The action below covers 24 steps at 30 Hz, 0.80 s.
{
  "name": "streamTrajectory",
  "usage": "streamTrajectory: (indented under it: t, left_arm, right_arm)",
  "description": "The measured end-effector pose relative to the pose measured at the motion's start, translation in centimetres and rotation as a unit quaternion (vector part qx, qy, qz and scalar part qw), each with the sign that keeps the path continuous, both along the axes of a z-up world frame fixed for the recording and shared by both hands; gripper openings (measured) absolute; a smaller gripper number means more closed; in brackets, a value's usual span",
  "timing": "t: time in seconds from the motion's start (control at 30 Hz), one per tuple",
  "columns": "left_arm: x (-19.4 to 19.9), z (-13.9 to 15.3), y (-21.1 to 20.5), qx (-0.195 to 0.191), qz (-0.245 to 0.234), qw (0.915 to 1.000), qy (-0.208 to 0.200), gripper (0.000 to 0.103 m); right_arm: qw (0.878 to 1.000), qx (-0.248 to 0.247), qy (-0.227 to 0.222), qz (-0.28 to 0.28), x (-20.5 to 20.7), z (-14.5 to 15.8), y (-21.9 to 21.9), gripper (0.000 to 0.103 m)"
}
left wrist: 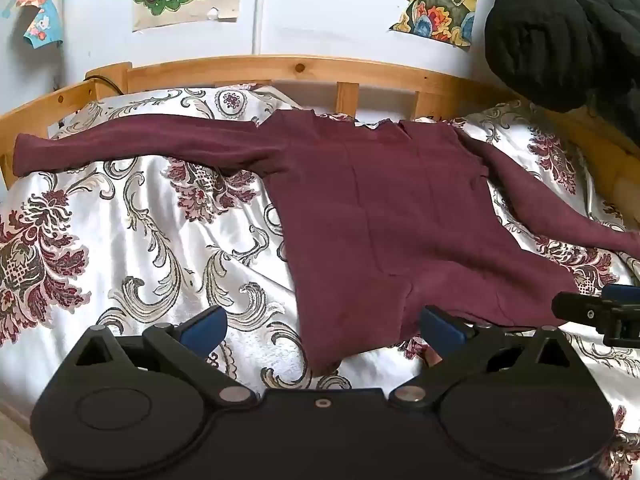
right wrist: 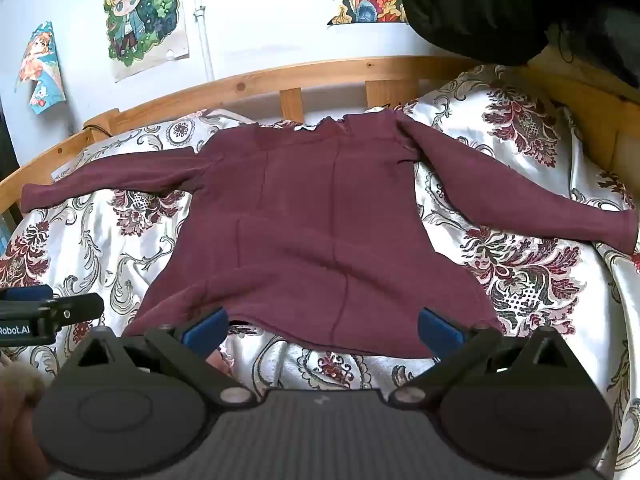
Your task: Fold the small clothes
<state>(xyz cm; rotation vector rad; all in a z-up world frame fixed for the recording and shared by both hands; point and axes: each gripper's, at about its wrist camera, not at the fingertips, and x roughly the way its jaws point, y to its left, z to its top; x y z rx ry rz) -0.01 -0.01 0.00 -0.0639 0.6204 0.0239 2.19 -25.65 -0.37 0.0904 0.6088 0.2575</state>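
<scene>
A maroon long-sleeved top (left wrist: 376,216) lies spread flat on the bed, neck toward the headboard, both sleeves stretched out sideways. It also shows in the right wrist view (right wrist: 304,220). My left gripper (left wrist: 322,330) is open and empty, just above the hem's left corner. My right gripper (right wrist: 322,330) is open and empty, its jaws standing over the hem's middle and right part. The right gripper's tip shows at the right edge of the left wrist view (left wrist: 600,312); the left gripper shows at the left edge of the right wrist view (right wrist: 48,314).
The bed has a white floral satin cover (left wrist: 132,232) and a wooden headboard rail (left wrist: 296,70). A black quilted bundle (left wrist: 560,32) hangs at the upper right. Posters (right wrist: 144,20) hang on the white wall.
</scene>
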Motion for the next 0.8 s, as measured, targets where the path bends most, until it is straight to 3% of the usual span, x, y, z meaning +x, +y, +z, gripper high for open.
streamTrajectory:
  t: [0.8]
  left_arm:
    - [0.17,-0.30,0.04,-0.001,-0.003,1.0000,0.006,0.102]
  right_arm:
    - [1.000,0.003,0.005,0.000,-0.02,-0.13,0.10,0.103]
